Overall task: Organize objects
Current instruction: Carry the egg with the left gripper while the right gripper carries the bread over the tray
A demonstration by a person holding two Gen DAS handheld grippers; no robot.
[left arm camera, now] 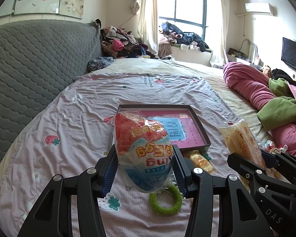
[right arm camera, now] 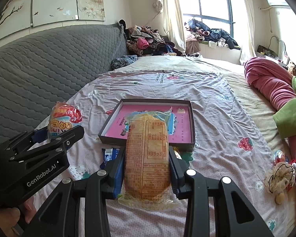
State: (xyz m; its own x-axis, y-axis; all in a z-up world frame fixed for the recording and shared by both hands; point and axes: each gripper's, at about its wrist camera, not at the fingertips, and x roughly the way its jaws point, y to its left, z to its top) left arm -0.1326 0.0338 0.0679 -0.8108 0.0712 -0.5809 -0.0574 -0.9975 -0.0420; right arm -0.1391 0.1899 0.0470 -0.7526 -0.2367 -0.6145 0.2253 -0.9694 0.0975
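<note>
Both loaded — left tool [left arm camera: 145, 170] pinches the egg-shaped toy pack [left arm camera: 143, 154], right tool [right arm camera: 147, 169] pinches the bread pack [right arm camera: 147, 156], long axis pointing forward. Shallow box [right arm camera: 193, 122] lies just ahead on the bed, right tool nearer its middle.

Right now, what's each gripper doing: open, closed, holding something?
Left gripper: closed on the wrapped toy egg, held above the bed.
Right gripper: closed on the yellow snack packet, also lifted clear of the bed.
</note>
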